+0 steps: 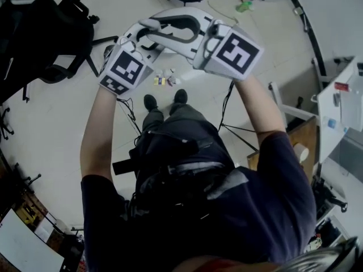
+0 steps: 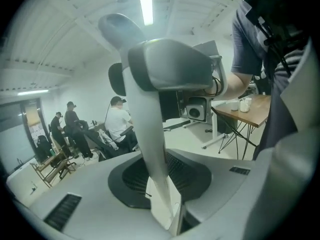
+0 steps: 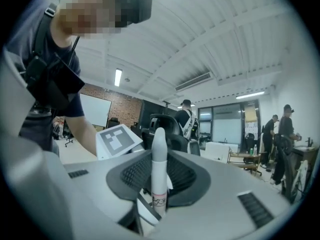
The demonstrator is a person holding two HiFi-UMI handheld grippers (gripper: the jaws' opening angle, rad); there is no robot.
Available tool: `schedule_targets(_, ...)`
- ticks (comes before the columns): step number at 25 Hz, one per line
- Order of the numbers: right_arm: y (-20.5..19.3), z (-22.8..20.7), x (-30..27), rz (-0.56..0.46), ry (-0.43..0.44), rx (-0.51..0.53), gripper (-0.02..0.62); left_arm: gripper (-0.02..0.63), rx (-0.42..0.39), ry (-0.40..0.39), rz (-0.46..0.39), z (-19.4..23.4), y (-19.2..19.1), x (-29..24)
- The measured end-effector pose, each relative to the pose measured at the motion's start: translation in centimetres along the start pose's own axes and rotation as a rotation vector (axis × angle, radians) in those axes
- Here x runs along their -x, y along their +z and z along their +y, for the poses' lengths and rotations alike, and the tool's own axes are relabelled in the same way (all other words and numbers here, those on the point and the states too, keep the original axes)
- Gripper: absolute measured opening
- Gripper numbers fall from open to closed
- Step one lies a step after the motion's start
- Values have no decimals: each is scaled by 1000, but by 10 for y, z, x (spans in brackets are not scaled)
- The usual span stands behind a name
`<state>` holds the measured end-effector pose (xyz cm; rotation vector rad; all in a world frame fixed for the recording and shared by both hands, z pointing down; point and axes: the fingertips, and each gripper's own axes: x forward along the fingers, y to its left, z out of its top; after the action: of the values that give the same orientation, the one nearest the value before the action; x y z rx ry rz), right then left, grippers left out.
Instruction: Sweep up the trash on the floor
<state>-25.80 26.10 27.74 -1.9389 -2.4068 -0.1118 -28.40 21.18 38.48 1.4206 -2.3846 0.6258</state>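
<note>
Lying on the pale floor [image 1: 62, 135] just ahead of the person's shoes [image 1: 150, 102], the trash [image 1: 165, 80] is a small cluster of coloured bits. It sits well below both grippers and shows in the gap under them. A black chair [image 1: 45, 33] stands at the left, a wooden table [image 1: 298, 143] at the right, and a green scrap [image 1: 244, 6] lies far off near the top edge. The raised gripper bodies overlap in the middle of the head view and cover the floor beyond the trash.

Both forearms [image 1: 99, 129] reach up and forward, bringing the two marker cubes [image 1: 126, 69] close under the camera, one at each side of the trash.

The left gripper [image 2: 165, 209] is grasping a white handle [image 2: 150, 134], which leans as it rises to a grey head [image 2: 170, 66]. The right gripper [image 3: 157, 204] is clenched on a slim white rod [image 3: 158, 159] with a rounded grey tip, standing upright between the jaws. People [image 3: 187, 116] stand in the room behind it.

Both hands are hidden under the cubes. The lower ends of handle and rod are cut off, so the tools they belong to cannot be told. The trash is too small to identify.
</note>
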Motion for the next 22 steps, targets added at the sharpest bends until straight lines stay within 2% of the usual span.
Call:
schedule_targets(4, 22, 8, -1, -48, 31, 15, 107, 83, 21, 10, -40, -2, 16, 18)
schedule_targets(9, 33, 36, -15, -61, 58, 9, 106, 81, 36, -21, -73, -16, 14, 50)
schedule_targets(15, 39, 83, -31, -46, 7, 13, 106, 75, 54, -38, -121, -42, 5, 92)
schedule_targets(22, 33, 148, -29, -4, -26, 10, 106, 75, 29, -116, -153, -99, -6, 127)
